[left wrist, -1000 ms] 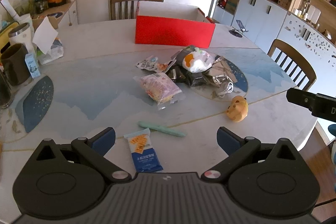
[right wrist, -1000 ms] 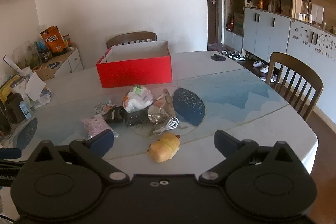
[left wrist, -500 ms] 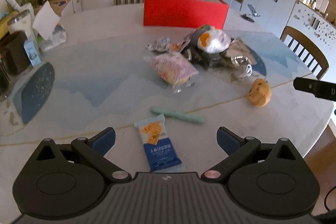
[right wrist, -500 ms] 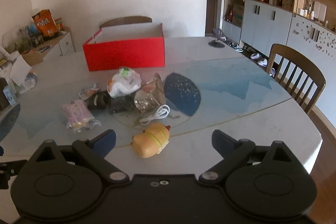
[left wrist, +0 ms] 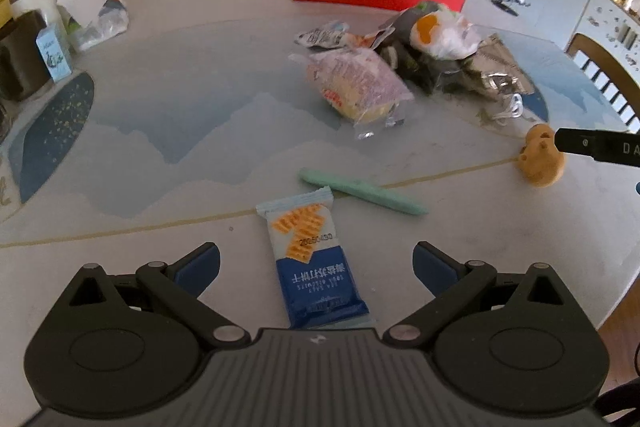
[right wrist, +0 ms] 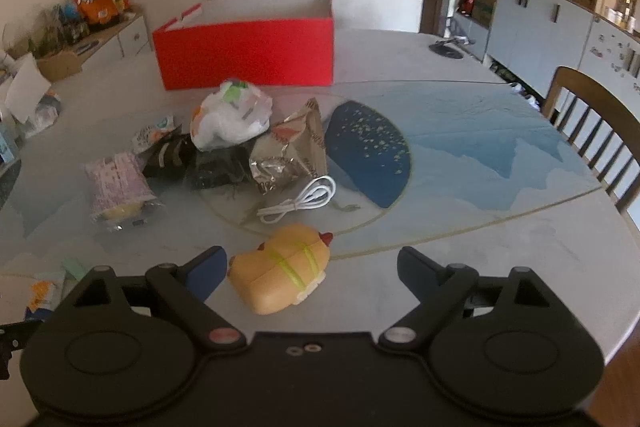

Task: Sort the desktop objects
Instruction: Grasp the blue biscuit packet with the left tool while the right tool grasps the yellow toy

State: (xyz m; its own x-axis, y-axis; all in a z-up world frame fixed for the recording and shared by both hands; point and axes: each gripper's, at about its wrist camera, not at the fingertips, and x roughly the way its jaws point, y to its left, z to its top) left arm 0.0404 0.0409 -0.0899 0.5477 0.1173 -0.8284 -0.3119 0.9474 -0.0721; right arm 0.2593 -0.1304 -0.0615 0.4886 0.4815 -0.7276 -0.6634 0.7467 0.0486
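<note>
Left gripper [left wrist: 316, 265] fingers spread wide around the blue cracker packet [left wrist: 314, 259], lower center; right gripper [right wrist: 308, 269] closing around the hot-dog toy [right wrist: 280, 267], not touching.

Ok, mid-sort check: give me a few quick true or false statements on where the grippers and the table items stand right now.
1. The blue cracker packet lies flat on the table between the left gripper fingers. True; the pads are clear of it.
2. The right gripper is clamped on the white cable. False: its jaws are closing around the hot-dog-shaped toy, not yet pressing it; the white cable lies further off.
3. The red box stands open-topped beyond the snack pile. True.
4. The green pen is inside the red box. False: the green pen lies on the table just beyond the cracker packet.
</note>
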